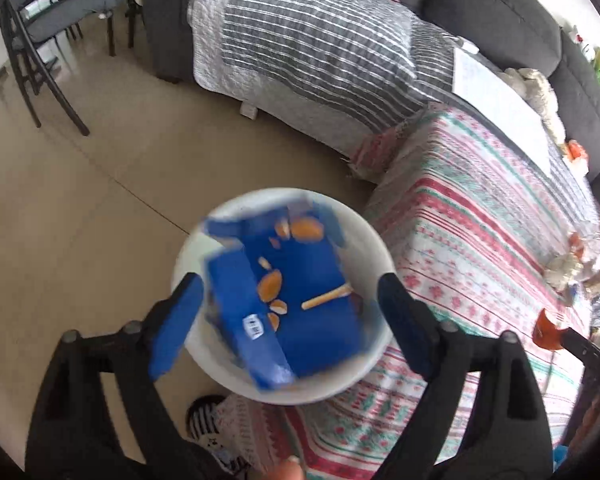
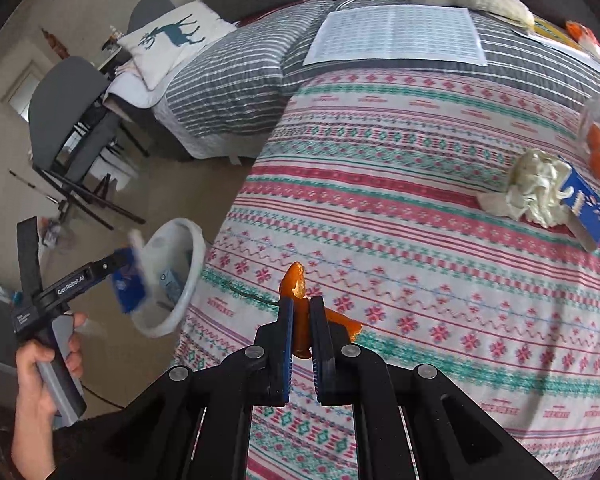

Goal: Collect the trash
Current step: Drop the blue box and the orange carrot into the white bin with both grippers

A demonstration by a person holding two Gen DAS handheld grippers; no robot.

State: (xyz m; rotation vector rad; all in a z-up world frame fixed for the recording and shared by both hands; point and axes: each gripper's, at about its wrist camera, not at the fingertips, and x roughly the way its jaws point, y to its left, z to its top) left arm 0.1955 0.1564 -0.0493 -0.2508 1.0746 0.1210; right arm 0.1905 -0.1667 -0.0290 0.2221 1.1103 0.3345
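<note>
Left gripper (image 1: 288, 312) jaws wide over white bin (image 1: 216, 372) beside the bed, blue box (image 1: 296, 300) inside — right gripper (image 2: 300, 320) jaws clamped on orange peel (image 2: 294, 280) above bedspread (image 2: 420, 240) — next, likely carry peel across to bin.

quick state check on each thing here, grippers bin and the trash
left hand-held gripper: open, over the bin
right hand-held gripper: shut on orange peel
white bin: open-topped, beside the table
blue box: blurred, inside the bin's rim
crumpled tissue: lying on the tablecloth
</note>
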